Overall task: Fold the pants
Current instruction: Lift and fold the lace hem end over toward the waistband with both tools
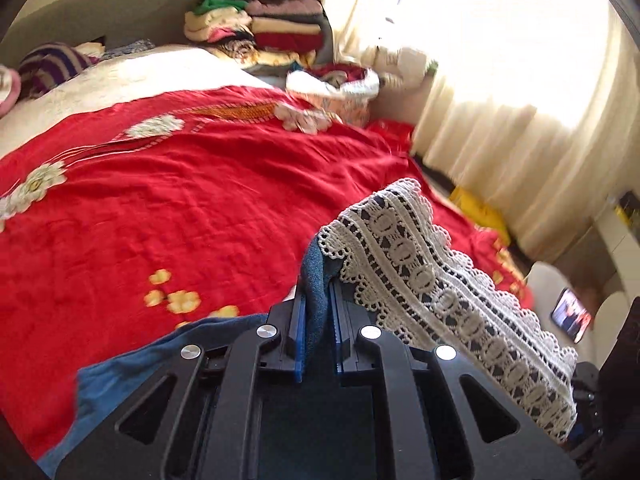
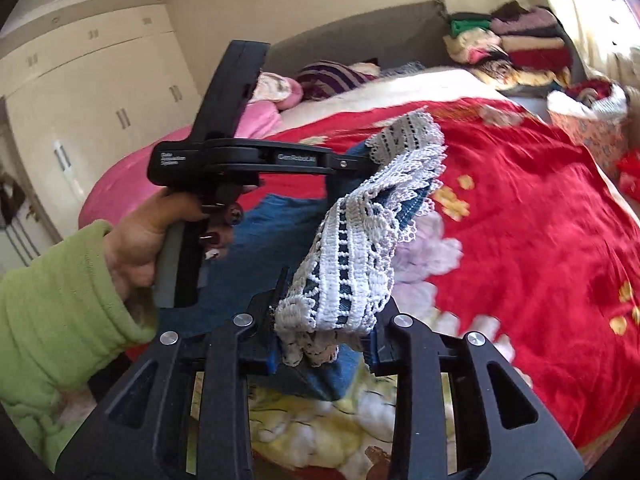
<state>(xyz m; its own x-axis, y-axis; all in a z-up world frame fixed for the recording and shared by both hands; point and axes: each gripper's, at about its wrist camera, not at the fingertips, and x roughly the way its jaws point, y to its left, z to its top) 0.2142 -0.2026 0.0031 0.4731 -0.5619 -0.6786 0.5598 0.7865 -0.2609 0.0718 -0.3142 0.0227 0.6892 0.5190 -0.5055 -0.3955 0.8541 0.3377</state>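
over the red bedspread (image 1: pixel 200 200) you've got the pants (image 2: pixel 352 280) lifted by the lace hem, left gripper (image 1: pixel 318 320) and right gripper (image 2: pixel 324 344) both clamped on it, hem running 7-to-1 between them, legs hanging toward 6.

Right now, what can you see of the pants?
The pants are blue denim with a wide white lace trim at the hem. They are lifted off the red bedspread, and both claws are clamped on the laced end: the left claw pinches denim beside the lace, while the right claw bites bunched lace. The rest trails down onto the bed.
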